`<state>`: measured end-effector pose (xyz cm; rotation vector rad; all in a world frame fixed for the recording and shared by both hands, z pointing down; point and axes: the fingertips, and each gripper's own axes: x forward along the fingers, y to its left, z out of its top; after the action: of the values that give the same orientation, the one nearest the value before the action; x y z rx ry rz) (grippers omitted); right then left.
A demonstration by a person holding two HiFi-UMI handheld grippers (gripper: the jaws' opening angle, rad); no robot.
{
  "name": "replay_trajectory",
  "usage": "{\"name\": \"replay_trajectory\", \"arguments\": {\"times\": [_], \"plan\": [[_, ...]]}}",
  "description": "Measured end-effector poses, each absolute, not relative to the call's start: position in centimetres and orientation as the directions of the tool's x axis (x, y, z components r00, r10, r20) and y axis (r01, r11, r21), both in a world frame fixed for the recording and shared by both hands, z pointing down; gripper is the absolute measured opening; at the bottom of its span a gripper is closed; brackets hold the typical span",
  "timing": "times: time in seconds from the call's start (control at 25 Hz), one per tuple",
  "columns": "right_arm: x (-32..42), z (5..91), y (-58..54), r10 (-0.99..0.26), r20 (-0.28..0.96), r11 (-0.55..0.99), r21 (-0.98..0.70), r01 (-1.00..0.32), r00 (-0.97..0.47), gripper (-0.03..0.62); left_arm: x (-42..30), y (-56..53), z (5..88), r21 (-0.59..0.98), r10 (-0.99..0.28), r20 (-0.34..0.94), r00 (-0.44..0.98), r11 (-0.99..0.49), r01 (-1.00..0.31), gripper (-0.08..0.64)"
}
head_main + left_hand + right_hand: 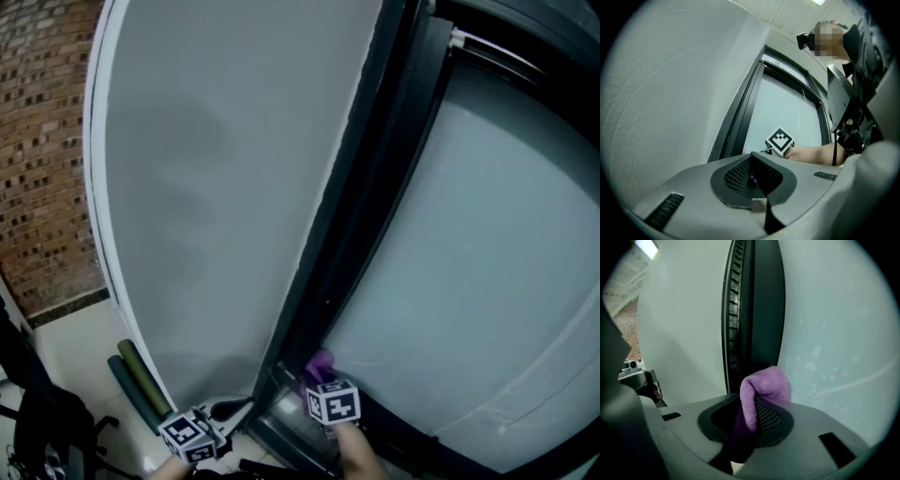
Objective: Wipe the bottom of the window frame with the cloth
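Cloth (764, 390) pinched in right gripper (751, 423) fingers, folded end fwd toward window frame (759, 310); left gripper (754, 180) fingers pressed together.

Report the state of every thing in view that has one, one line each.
purple cloth: bunched, folded end poking out past the jaws.
right gripper: shut on the purple cloth.
left gripper: shut, holding nothing.
window frame: dark; the cloth is near its lower end, contact unclear.
window glass: frosted, spotted and streaked.
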<state>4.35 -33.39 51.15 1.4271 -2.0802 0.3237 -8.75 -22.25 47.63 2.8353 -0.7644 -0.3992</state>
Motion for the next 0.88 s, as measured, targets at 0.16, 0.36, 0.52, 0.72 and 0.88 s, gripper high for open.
{"name": "replay_trajectory", "arguments": {"times": [0.16, 0.36, 0.52, 0.72, 0.88], "plan": [[4.0, 51.7, -31.8, -0.754, 0.598, 0.431, 0.14, -0.891, -0.271, 0.084, -8.1, -21.8, 47.9, 0.244, -0.494, -0.194, 0.848, -0.861, -0.446, 0.0], [3.6, 50.9, -28.0, -0.744, 0.531, 0.499, 0.04, -0.866, -0.405, 0.084, -7.2, -21.6, 47.3, 0.228, -0.477, -0.193, 0.857, -0.872, -0.434, 0.0], [6.2, 48.0, -24.1, -0.782, 0.378, 0.492, -0.112, -0.864, -0.495, 0.084, -6.5, -22.5, 46.7, 0.212, -0.48, -0.17, 0.861, -0.871, -0.444, 0.0], [9.8, 44.4, -21.3, -0.861, 0.21, 0.455, -0.088, -0.886, -0.463, 0.084, -5.2, -24.3, 43.6, 0.203, -0.469, -0.177, 0.865, -0.878, -0.434, 0.0], [10.5, 44.1, -17.0, -0.889, 0.169, 0.422, -0.057, -0.905, -0.425, 0.084, -5.5, -23.9, 43.1, 0.199, -0.47, -0.17, 0.866, -0.877, -0.437, 0.0]]}}
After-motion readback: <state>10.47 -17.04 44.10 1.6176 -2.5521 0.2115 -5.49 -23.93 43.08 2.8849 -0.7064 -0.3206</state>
